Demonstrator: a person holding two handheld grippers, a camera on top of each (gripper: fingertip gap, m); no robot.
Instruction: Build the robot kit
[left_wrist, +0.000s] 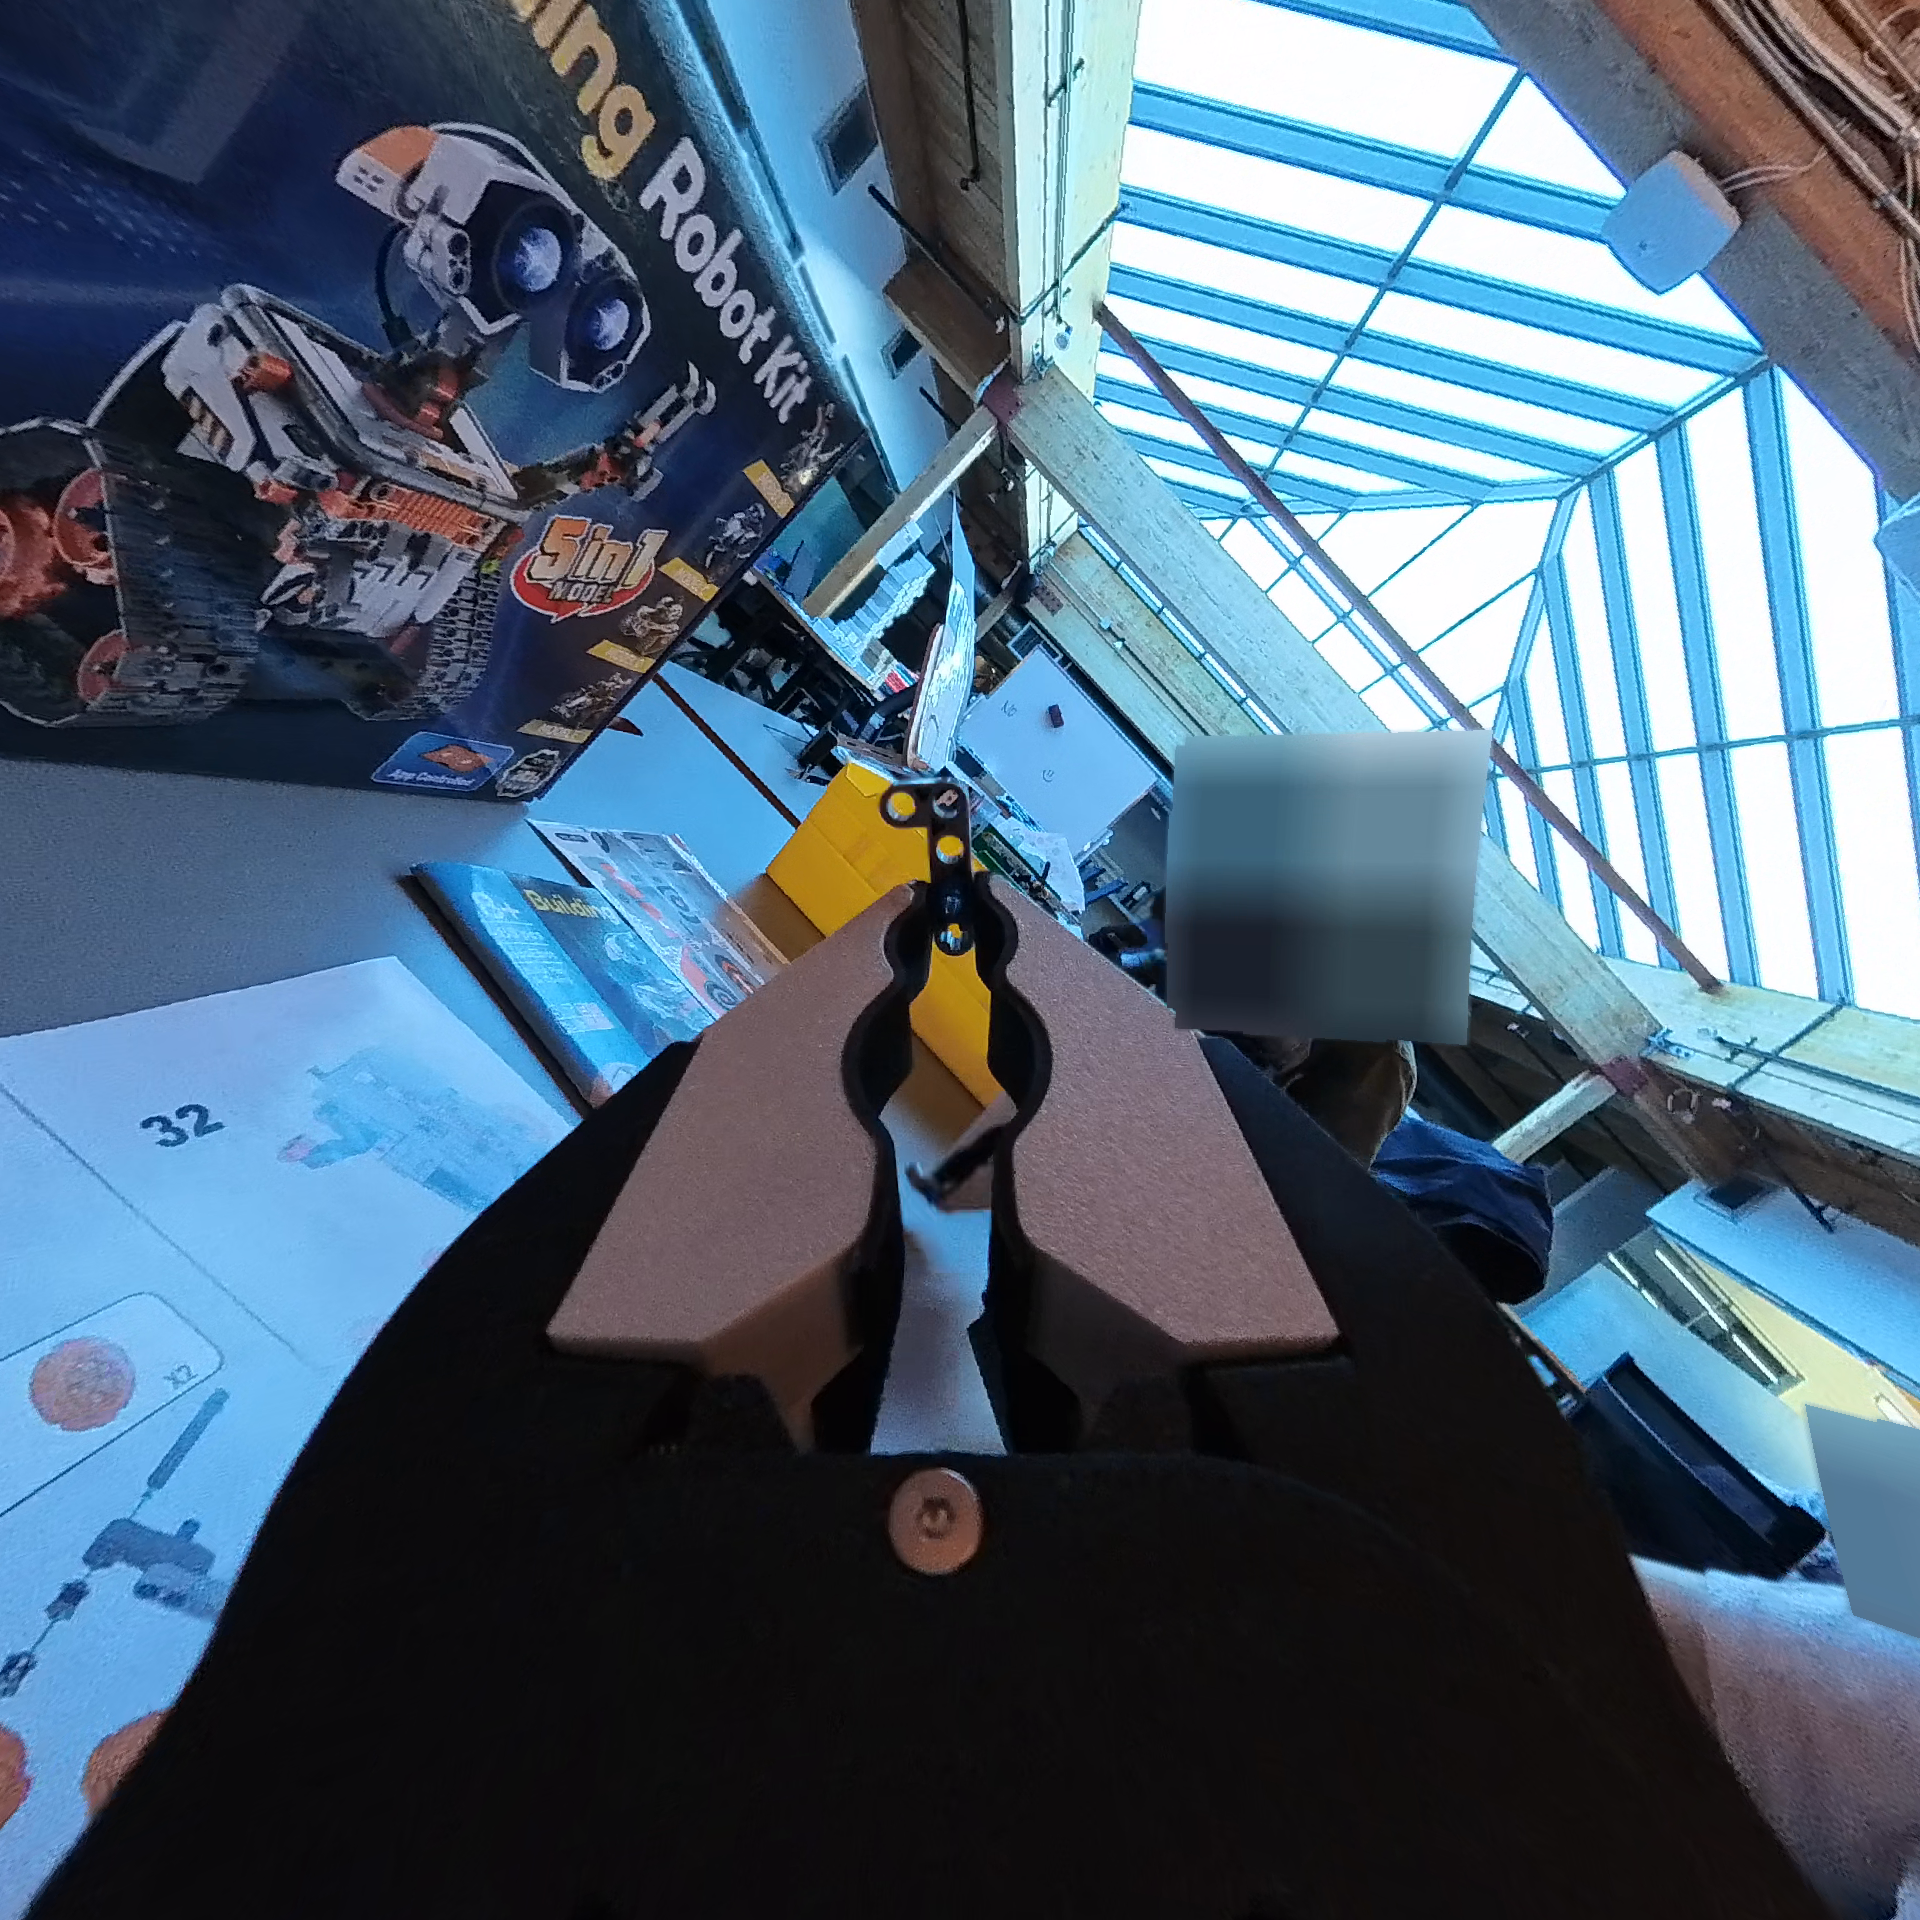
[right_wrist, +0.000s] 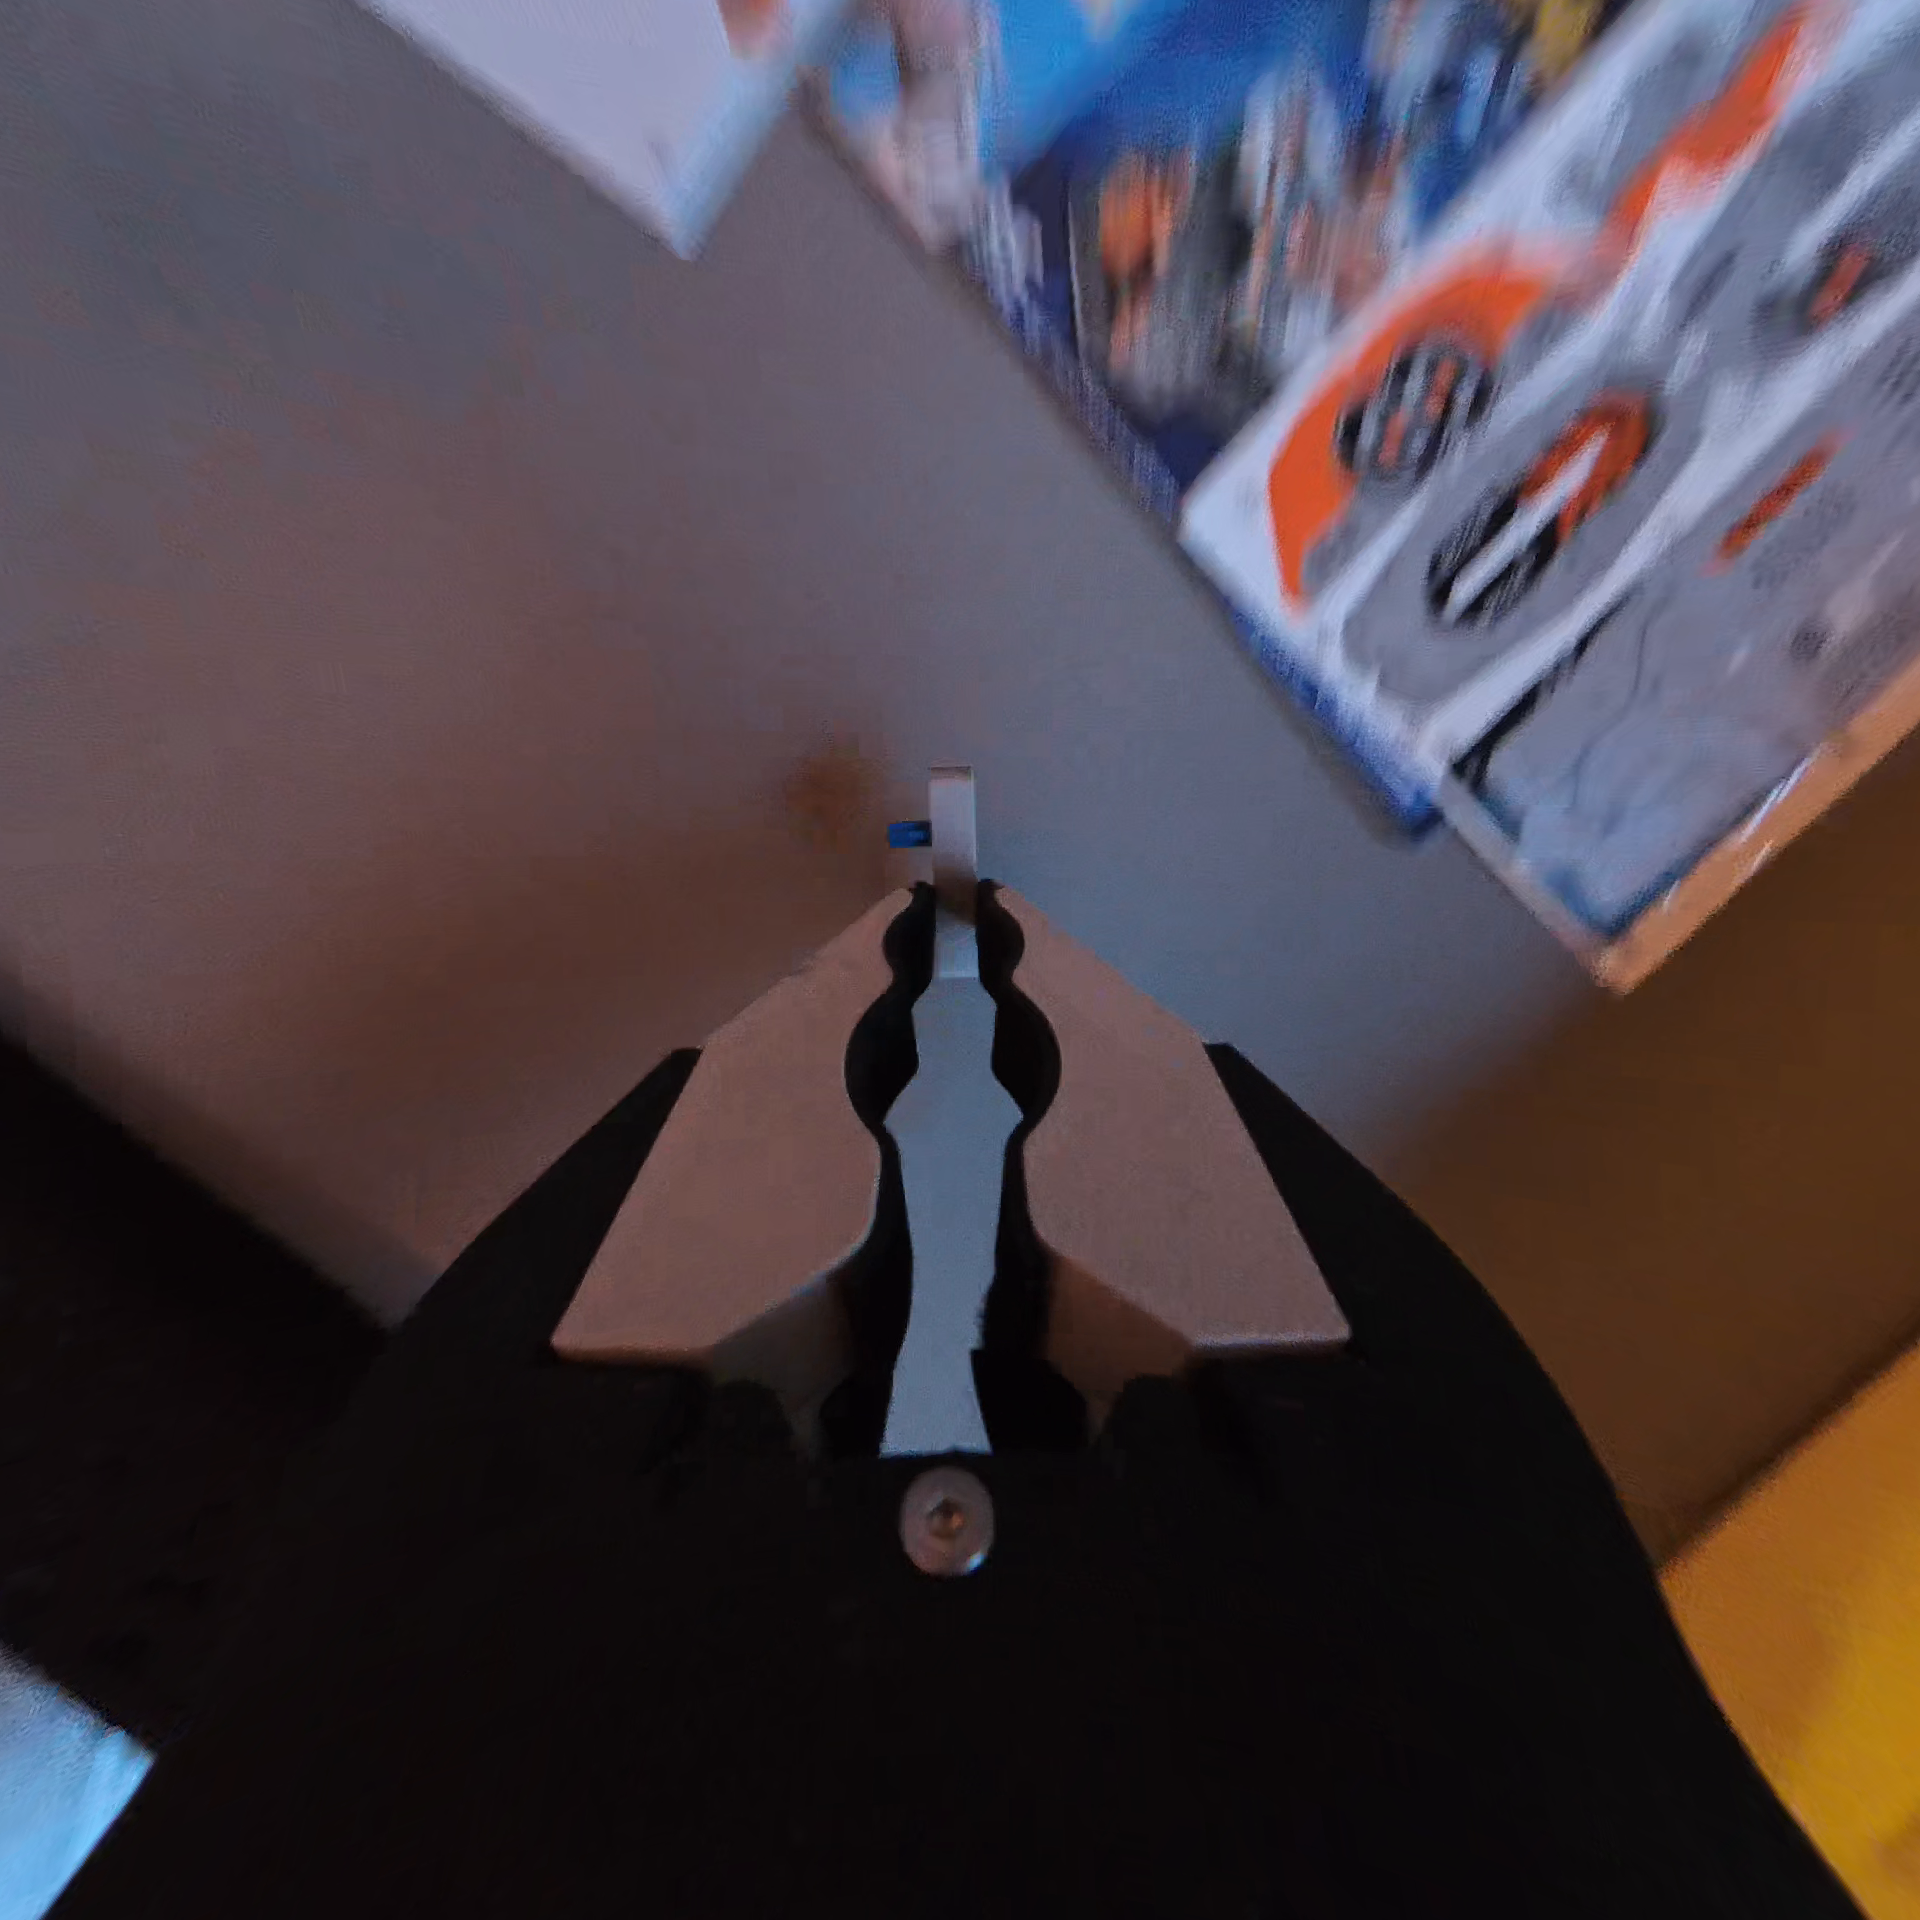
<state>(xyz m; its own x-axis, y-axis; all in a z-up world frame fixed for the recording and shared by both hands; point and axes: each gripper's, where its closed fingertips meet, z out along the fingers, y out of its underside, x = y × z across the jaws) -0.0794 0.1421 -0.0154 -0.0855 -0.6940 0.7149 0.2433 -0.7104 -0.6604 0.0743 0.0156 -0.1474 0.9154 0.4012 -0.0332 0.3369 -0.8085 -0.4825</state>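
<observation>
My left gripper is shut on a small black L-shaped beam with holes, which sticks out past the fingertips and is held up in the air above the table. My right gripper is shut on a white beam with a small blue pin sticking out of its left side. It is held over the grey table top. The right wrist view is blurred by motion.
A big dark-blue robot kit box stands at the left. An open instruction sheet and booklets lie on the table; the booklets also show in the right wrist view. A yellow box stands behind the left fingertips. A person sits beyond it. Spacing between my two grippers at the tips: around 25 cm.
</observation>
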